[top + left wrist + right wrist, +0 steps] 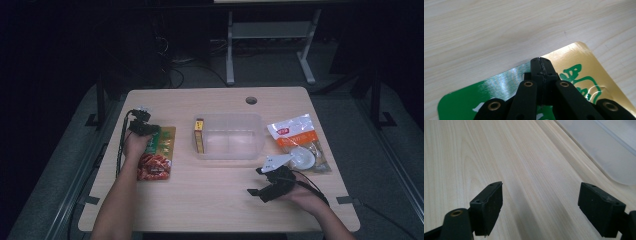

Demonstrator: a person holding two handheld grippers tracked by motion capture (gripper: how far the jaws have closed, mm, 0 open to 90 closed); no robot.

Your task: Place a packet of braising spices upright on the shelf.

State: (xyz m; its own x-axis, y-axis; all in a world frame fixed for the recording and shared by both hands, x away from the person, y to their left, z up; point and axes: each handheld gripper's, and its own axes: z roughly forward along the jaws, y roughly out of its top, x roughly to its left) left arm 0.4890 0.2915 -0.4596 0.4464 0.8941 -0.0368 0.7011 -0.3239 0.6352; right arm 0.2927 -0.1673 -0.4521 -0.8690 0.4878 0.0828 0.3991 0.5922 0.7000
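A flat snack packet, gold and green at the top and red at the bottom, lies on the left of the wooden table. My left gripper is over its top end. In the left gripper view the jaws are pressed together, tips at the packet's top edge; I see nothing between them. My right gripper rests low over the table's front right. Its jaws stand wide apart over bare wood, holding nothing.
A clear plastic tub stands mid-table with a yellow box upright at its left end; its wall shows in the right gripper view. A white and orange bag lies at the right. A cable hole is at the back.
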